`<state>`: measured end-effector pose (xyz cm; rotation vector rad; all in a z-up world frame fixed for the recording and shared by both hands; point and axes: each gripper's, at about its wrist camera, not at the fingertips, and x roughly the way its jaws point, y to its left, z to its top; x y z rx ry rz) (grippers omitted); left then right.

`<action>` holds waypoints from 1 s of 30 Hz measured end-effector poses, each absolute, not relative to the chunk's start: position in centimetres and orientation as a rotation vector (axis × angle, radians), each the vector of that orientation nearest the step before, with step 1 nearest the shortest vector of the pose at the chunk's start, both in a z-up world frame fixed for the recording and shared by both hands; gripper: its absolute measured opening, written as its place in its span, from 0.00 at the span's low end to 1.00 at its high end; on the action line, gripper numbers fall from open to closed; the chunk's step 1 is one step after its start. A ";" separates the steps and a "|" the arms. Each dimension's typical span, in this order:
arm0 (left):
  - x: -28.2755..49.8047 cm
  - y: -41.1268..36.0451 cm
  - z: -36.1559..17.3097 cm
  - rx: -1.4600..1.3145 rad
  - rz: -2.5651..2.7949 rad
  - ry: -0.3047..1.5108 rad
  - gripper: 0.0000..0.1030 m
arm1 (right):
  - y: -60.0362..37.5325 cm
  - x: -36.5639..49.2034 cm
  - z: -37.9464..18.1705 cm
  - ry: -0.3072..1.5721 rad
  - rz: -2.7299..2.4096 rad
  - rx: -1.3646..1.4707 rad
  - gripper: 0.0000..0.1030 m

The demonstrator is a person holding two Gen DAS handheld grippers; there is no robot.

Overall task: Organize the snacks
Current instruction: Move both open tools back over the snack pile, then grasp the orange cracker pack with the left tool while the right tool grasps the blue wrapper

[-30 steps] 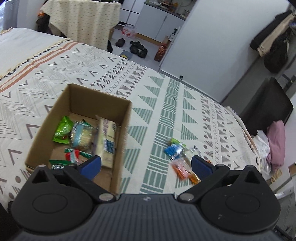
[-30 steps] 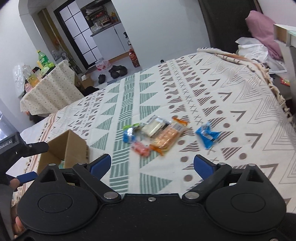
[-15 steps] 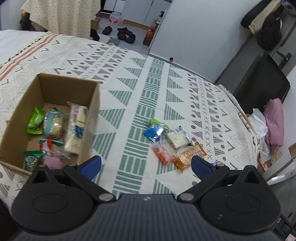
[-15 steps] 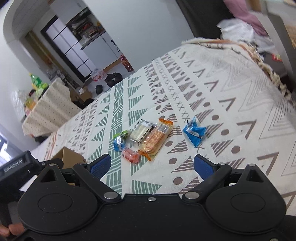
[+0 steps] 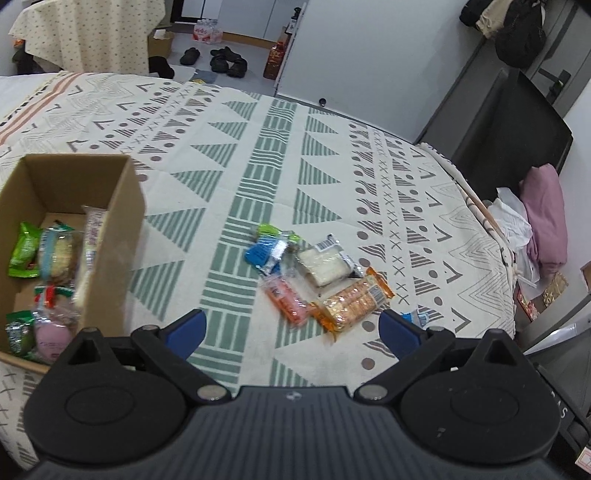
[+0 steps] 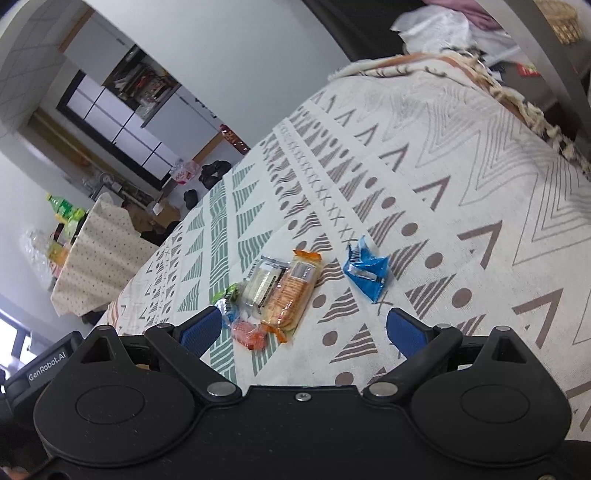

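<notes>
A cardboard box [image 5: 110, 236] stands on the patterned bed at the left of the left wrist view and holds several snack packs. Loose snacks lie right of it: an orange cracker pack [image 5: 351, 301] [image 6: 293, 291], a white pack [image 5: 325, 264] [image 6: 264, 282], a pink-orange pack [image 5: 286, 297] [image 6: 249, 334], a blue pack [image 5: 264, 253] and a green one [image 5: 271, 230]. A separate blue pack [image 6: 365, 269] lies to the right. My left gripper [image 5: 291, 330] is open and empty above the loose snacks. My right gripper [image 6: 301, 326] is open and empty, near the pile.
The bed edge [image 5: 491, 236] runs along the right with a black chair [image 5: 517, 122] and pink cloth [image 5: 546, 218] beyond it. A cloth-covered table [image 5: 88, 33] and shoes [image 5: 225, 61] are on the floor at the far side.
My left gripper has swung right, from over the box to over the loose snacks. My right gripper has tilted and come closer to the pile. Both stay open.
</notes>
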<state>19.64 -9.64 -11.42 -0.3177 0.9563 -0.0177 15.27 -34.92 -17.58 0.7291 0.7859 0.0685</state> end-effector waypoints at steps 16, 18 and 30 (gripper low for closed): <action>24.4 -13.7 -15.5 -0.270 -0.056 1.020 0.83 | -36.3 18.6 -20.7 0.823 0.003 0.784 0.82; 25.1 -14.2 -16.3 -0.254 -0.057 1.037 0.83 | -36.5 19.1 -21.2 0.831 0.001 0.788 0.79; 28.4 -17.1 -19.2 -0.147 -0.102 1.078 0.82 | -36.6 21.6 -23.3 0.857 -0.040 0.755 0.69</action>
